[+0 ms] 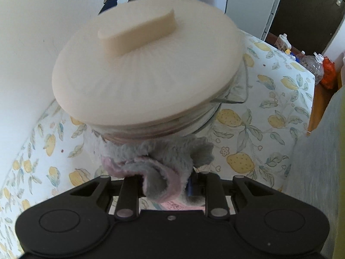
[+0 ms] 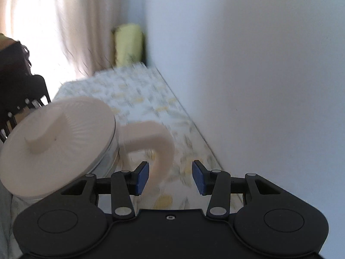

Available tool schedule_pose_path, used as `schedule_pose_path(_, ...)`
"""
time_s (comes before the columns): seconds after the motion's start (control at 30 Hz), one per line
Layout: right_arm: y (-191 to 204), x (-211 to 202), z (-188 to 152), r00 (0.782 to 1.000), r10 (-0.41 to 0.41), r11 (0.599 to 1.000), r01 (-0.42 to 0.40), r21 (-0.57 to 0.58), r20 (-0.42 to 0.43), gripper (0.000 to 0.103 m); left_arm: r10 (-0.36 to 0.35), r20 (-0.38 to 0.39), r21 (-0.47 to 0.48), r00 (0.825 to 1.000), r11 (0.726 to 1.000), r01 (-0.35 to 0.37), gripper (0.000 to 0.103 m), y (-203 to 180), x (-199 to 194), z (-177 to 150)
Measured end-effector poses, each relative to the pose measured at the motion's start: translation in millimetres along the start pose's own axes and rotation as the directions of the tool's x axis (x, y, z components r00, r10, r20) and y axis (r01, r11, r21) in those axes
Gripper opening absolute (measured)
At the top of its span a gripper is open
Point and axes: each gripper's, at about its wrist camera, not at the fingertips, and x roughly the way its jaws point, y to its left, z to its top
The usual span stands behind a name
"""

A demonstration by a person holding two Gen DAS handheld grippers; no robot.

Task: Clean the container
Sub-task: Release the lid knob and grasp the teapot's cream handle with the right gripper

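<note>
Your left gripper (image 1: 163,179) is clenched on a grey-and-pink cloth (image 1: 157,164), and the bunched cloth presses against the side of the container (image 1: 194,116) just under its lid (image 1: 146,64). Likely reason: the cloth wipes the clear wall while the lid stays on.

The container stands on the lemon-print tablecloth (image 1: 269,99), close to the white wall (image 2: 258,64). Its cream handle (image 2: 155,142) juts out toward your right gripper (image 2: 170,177).

Right gripper: jaws released, nothing pressed between the blue pads (image 2: 143,178). The handle's lower curve sits just in front of the left pad; contact cannot be told through the blur. Judgement: you are lining up to take the handle and steady the container for wiping.

Room: the wall runs close along the right of the table, so little clearance there. Open tablecloth lies beyond the handle. Bottles (image 1: 312,64) sit at the far table edge, well apart.
</note>
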Motion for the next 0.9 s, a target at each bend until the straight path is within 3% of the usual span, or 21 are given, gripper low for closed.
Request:
schedule_pose_path(0.17,-5.9,23.6,-4.5,0.994,0.104,0.991,-0.106,-0.077,-0.028,0.049,-0.007,-0.035,-0.033,0.999,0.999,0.005,0.023,2.0,18.6,1.5)
schedule_pose_path(0.23,-3.2,32.2,-5.7,0.993,0.116,0.984,-0.117,-0.138,-0.012,0.035,-0.008,-0.045,-0.05,0.999,0.999,0.006,0.023,3.0,24.2,2.4)
schedule_pose_path(0.3,-2.6,39.4,-5.9,0.993,0.115,0.979,-0.112,-0.168,0.006,0.035,-0.005,-0.047,-0.062,0.999,0.998,0.002,0.023,2.7,26.5,2.0)
schedule_pose_path(0.7,-15.0,64.8,-13.1,0.97,0.23,0.962,-0.214,-0.172,0.077,0.033,0.013,-0.024,-0.151,1.0,0.988,-0.017,0.023,1.0,18.5,1.1)
schedule_pose_path(0.9,-19.3,71.9,-12.1,0.964,0.239,0.968,-0.227,-0.102,0.115,0.029,0.027,-0.024,-0.104,0.999,0.994,-0.029,0.023,0.7,12.5,5.3)
